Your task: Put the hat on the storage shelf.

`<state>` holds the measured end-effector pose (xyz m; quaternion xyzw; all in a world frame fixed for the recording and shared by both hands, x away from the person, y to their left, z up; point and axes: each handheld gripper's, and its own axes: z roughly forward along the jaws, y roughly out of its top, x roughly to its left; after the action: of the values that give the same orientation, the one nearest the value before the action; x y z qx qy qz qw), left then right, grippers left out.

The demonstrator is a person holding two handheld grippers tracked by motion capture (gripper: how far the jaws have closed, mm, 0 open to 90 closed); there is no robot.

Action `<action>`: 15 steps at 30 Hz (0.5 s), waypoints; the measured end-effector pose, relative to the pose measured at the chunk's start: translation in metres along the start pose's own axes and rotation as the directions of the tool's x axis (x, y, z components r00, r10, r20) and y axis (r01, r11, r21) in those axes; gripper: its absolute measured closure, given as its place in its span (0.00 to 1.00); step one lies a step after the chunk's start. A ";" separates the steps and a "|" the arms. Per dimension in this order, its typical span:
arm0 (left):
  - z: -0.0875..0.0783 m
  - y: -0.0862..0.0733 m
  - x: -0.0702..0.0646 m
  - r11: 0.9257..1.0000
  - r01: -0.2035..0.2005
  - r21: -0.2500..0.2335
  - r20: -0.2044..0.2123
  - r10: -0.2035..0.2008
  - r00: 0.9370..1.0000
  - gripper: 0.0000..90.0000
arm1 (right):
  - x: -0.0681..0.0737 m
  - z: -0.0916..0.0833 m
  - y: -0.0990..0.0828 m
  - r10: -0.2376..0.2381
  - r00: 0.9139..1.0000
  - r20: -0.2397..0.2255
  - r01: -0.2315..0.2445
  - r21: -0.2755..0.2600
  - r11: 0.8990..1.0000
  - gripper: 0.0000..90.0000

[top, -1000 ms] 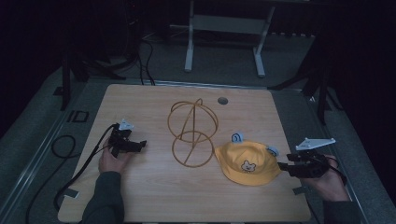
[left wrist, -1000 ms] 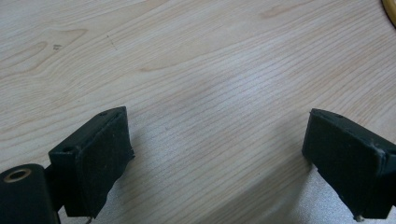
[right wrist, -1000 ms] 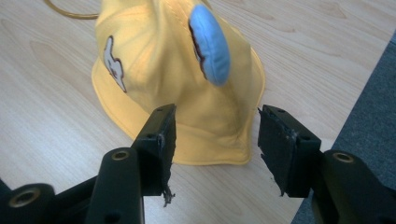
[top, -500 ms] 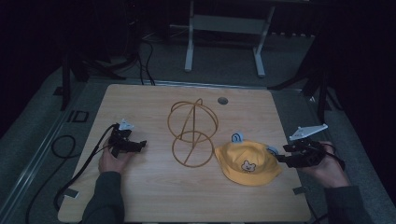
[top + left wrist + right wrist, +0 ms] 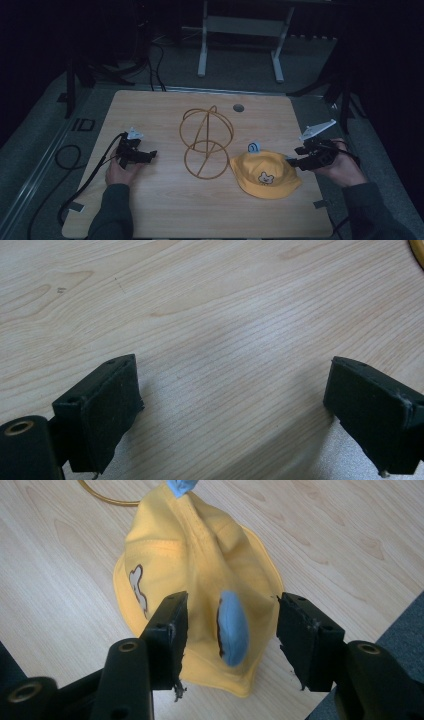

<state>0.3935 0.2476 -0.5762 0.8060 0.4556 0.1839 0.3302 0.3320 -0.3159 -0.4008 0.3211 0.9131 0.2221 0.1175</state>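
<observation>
A yellow bucket hat [image 5: 265, 173] with a bear face and blue ears lies flat on the wooden table [image 5: 165, 210], right of centre. My right gripper [image 5: 292, 161] is at the hat's right brim. In the right gripper view its jaws stand open on either side of one blue ear [image 5: 233, 627] of the hat [image 5: 190, 555], not closed on it. A gold wire hat stand [image 5: 206, 142] stands mid-table. My left gripper [image 5: 150, 154] rests open at the left, over bare wood [image 5: 225, 315], with nothing between its fingers [image 5: 107, 405].
A round cable hole [image 5: 238, 107] is in the table's far side. A cable [image 5: 75, 170] trails off the left edge. A grey metal frame [image 5: 240, 35] stands on the floor behind the table. The right table edge [image 5: 400, 625] is close beside the right gripper.
My right gripper has moved left from the table's right edge up to the hat's brim, and its jaws now straddle the blue ear. The left gripper has stayed put.
</observation>
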 end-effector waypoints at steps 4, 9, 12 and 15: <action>0.000 0.000 0.000 1.000 0.000 0.000 0.000 0.000 1.000 0.09 | 0.001 0.005 0.008 -0.015 1.000 -0.008 0.016 0.020 1.000 0.51; 0.000 0.000 0.000 1.000 0.000 0.000 0.000 0.000 1.000 0.09 | 0.002 0.012 0.016 -0.027 1.000 -0.015 0.028 0.045 0.999 0.51; 0.000 0.000 0.000 1.000 0.000 0.000 0.000 0.000 1.000 0.09 | 0.002 0.016 0.020 -0.039 0.999 -0.021 0.040 0.055 0.998 0.51; 0.000 0.000 0.000 1.000 0.000 0.000 0.000 0.000 1.000 0.09 | 0.002 0.019 0.023 -0.043 0.999 -0.029 0.045 0.068 0.997 0.51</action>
<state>0.3935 0.2476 -0.5762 0.8060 0.4556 0.1839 0.3302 0.3499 -0.2926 -0.4070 0.3016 0.9285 0.1926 0.0986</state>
